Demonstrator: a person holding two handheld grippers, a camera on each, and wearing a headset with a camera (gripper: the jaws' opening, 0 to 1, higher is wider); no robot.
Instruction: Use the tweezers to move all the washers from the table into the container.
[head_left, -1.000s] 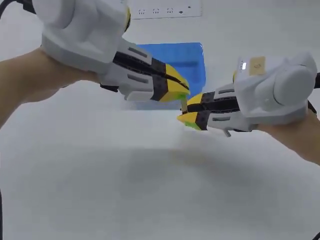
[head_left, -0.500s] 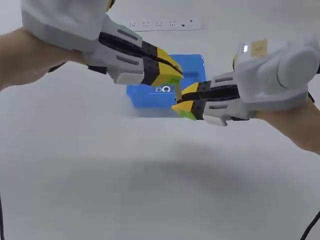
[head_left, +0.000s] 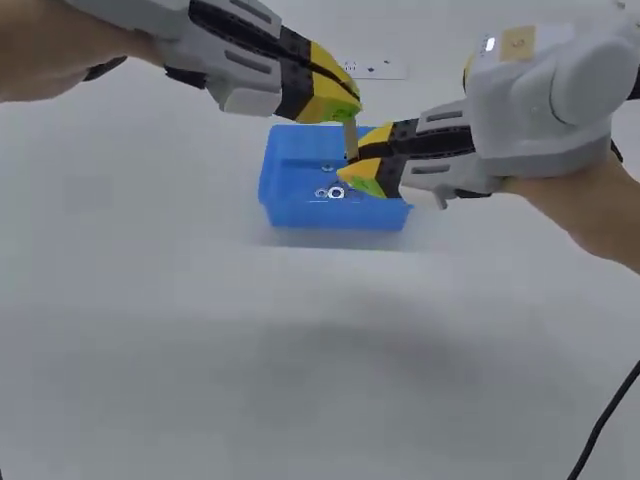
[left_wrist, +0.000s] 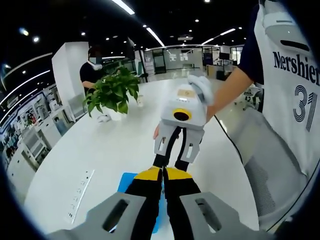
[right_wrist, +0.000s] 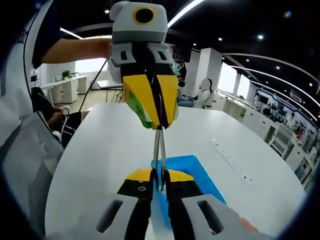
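A blue container (head_left: 300, 175) stands on the white table with a few washers (head_left: 330, 193) lying in it. The tweezers (head_left: 350, 140) hang over its right part, held at both ends. My left gripper (head_left: 345, 103) comes in from the upper left and is shut on their top. My right gripper (head_left: 352, 176) reaches in from the right, just above the washers, and is shut on their lower part. In the right gripper view the tweezers (right_wrist: 159, 150) run from my right gripper (right_wrist: 160, 181) up into the left gripper (right_wrist: 159, 122), with the container (right_wrist: 192, 175) underneath.
A white power strip (head_left: 375, 68) lies behind the container. A dark cable (head_left: 600, 430) hangs at the lower right. Across the long table (left_wrist: 110, 150) stands a potted plant (left_wrist: 112, 90). The near table surface (head_left: 250, 360) is bare white.
Both grippers, joined by the tweezers, have moved away from me and now sit over the container. The washers inside have come into sight. The head camera has tilted.
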